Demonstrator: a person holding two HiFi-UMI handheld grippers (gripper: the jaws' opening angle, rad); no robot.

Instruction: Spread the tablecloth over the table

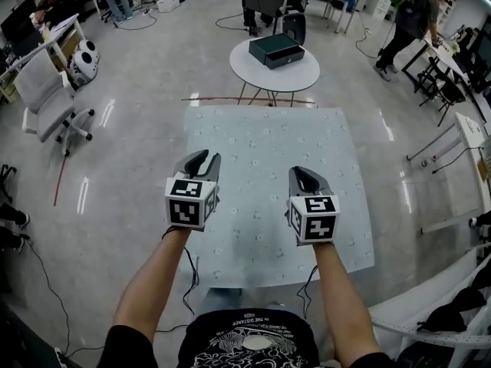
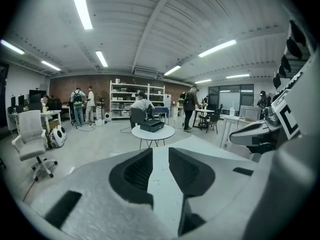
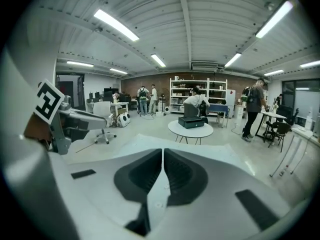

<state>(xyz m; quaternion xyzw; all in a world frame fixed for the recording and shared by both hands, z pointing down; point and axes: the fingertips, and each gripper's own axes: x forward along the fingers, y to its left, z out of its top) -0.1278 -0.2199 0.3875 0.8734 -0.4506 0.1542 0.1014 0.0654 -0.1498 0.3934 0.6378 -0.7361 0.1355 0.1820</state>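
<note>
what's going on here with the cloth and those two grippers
A person holds a gripper in each hand over a pale tablecloth. The cloth already lies flat and spread out, hiding the table under it. The left gripper has its jaws a little apart, the right gripper has them almost together, and neither has anything between them. Both hover above the near half of the cloth.

We see the tablecloth (image 1: 265,152) lying flat and fully spread as a roughly square sheet. It is pale blue-green with a regular pattern of small white motifs. Its surface is smooth and its edges straight. It covers the table beneath entirely.
</note>
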